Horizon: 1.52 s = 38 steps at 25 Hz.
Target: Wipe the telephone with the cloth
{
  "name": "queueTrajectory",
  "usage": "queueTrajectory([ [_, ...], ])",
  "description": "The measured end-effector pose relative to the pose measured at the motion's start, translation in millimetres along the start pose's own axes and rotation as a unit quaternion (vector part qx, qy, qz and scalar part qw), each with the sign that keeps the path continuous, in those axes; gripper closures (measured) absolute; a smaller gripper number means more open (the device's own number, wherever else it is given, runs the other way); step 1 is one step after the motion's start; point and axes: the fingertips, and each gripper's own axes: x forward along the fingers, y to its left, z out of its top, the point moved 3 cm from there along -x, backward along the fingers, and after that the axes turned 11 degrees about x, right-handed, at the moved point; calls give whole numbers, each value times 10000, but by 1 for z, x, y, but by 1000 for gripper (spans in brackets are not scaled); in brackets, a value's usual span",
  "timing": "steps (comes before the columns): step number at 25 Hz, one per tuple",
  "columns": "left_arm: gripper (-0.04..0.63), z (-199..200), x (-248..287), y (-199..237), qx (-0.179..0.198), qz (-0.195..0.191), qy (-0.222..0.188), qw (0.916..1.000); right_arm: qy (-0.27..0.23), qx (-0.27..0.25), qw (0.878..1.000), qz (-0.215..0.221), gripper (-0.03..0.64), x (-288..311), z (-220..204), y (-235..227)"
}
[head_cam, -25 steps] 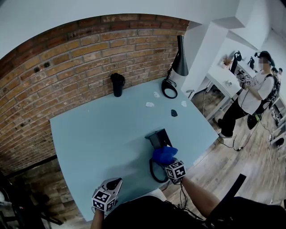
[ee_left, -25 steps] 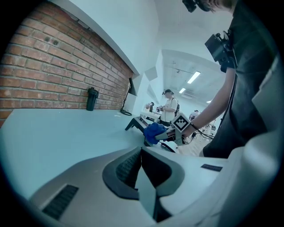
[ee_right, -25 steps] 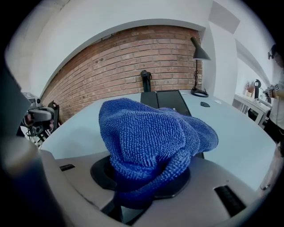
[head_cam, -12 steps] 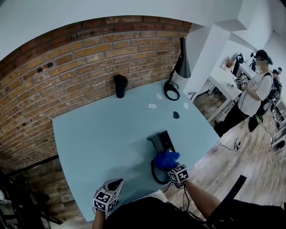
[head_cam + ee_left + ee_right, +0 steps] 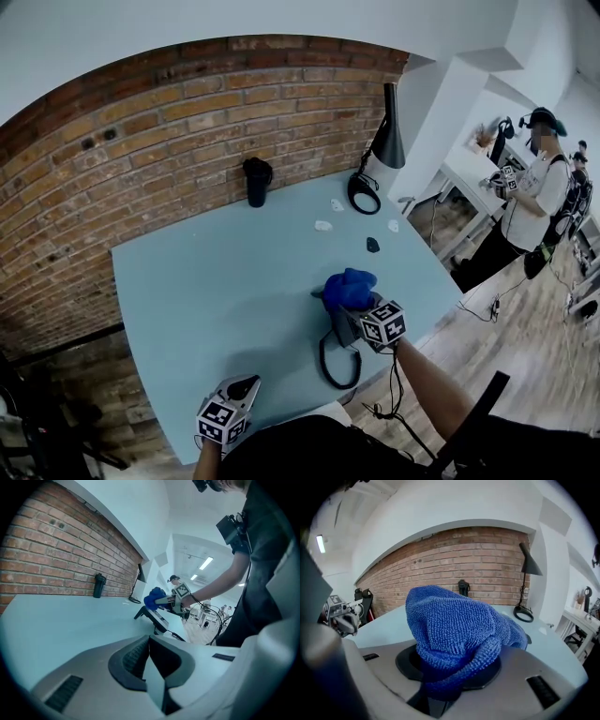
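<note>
The black telephone lies on the light blue table with its coiled cord looping toward me. My right gripper is shut on a bunched blue cloth and holds it on the telephone's far part, hiding most of it. In the right gripper view the cloth fills the space between the jaws. My left gripper rests at the table's front edge, shut and holding nothing. Its own view shows the telephone and the cloth ahead to the right.
By the brick wall stand a black cup and a black lamp with a ring base. Small white scraps and a dark small item lie beyond the telephone. A person stands at another table on the right.
My right gripper has carried the cloth away from me along the telephone, from its near end to its far end. The left gripper has stayed in place.
</note>
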Motion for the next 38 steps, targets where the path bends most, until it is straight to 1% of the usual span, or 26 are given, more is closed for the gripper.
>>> queueTrajectory([
  [2,595,0,-2,1,-19,25,0,10000,-33,-16,9999,-107,443,17,15,-6],
  [3,595,0,-3,3,-38,52,-4,10000,92,-17,9998,-175,443,26,14,-9],
  [5,595,-1,-5,6,-75,112,-8,9999,477,81,9984,-295,443,42,-2,-15],
  [6,595,-1,-7,7,-92,143,-9,9999,551,262,9977,-299,445,46,-10,-17],
  [8,595,-3,-8,9,-133,196,-19,9997,447,736,9960,-243,446,45,-19,-20],
  [9,595,-4,-9,10,-156,214,-23,9996,399,808,9957,-226,445,43,-21,-21],
  [11,595,-5,-9,13,-195,236,-16,9995,404,626,9970,-185,446,41,-23,-19],
  [13,595,-5,-7,15,-218,225,0,9995,465,548,9973,-114,446,41,-24,-18],
  [19,595,-5,-2,9,-164,51,84,9998,494,541,9973,-70,446,39,-24,-18],
  [38,595,-5,-2,7,-153,58,80,9998,544,497,9973,-72,446,34,-31,-19],
])
